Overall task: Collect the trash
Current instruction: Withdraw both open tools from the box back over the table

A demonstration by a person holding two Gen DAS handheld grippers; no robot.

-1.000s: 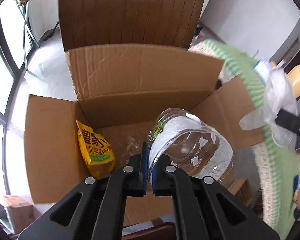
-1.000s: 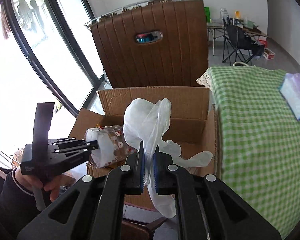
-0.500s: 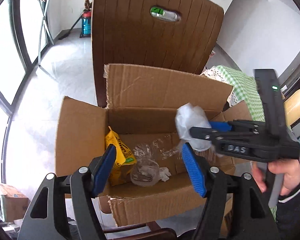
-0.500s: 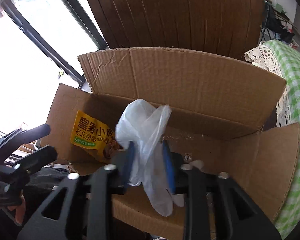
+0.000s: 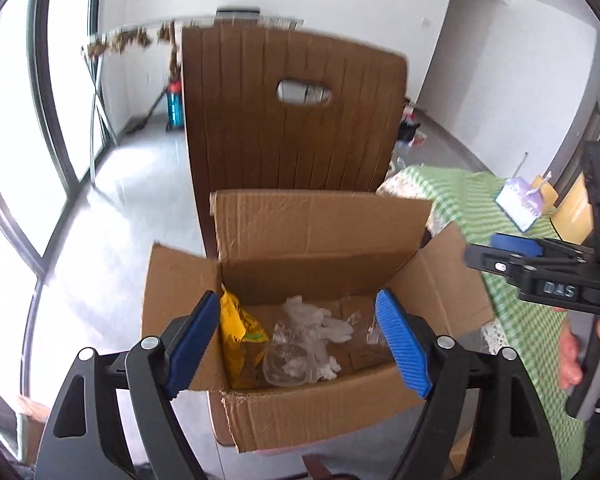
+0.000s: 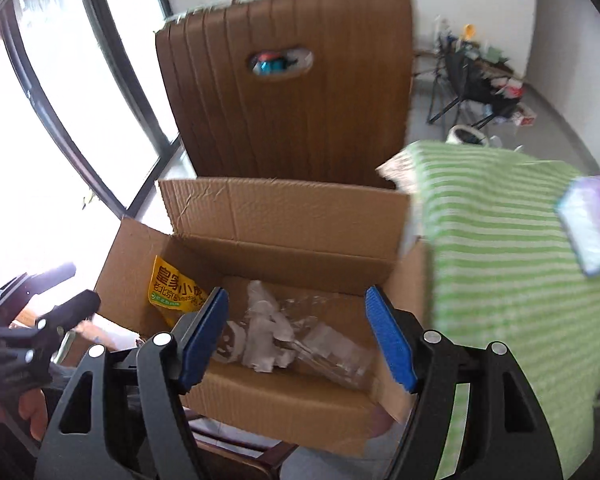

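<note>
An open cardboard box (image 5: 320, 224) (image 6: 284, 216) stands on a chair seat. Inside lie a yellow snack bag (image 5: 240, 332) (image 6: 176, 288), a crumpled white plastic bag (image 5: 316, 322) (image 6: 264, 332) and a clear plastic bottle (image 5: 286, 366) (image 6: 332, 356). My left gripper (image 5: 298, 344) hovers above the box's near side, its jaws opening with nothing between them; it also shows at the left edge of the right wrist view as the left gripper (image 6: 72, 288). My right gripper (image 6: 296, 336) hangs over the box front, jaws opening and empty, and appears to the right of the box as the right gripper (image 5: 496, 254).
A brown slatted chair back (image 5: 292, 120) rises right behind the box. A table with a green checked cloth (image 5: 480, 208) (image 6: 500, 240) adjoins the box's right side, with a purple tissue pack (image 5: 520, 204) on it. Tall windows run along the left.
The left gripper let go of the clear bottle and the right let go of the white plastic bag; both now lie in the box. Both grippers opened and drew back from the box.
</note>
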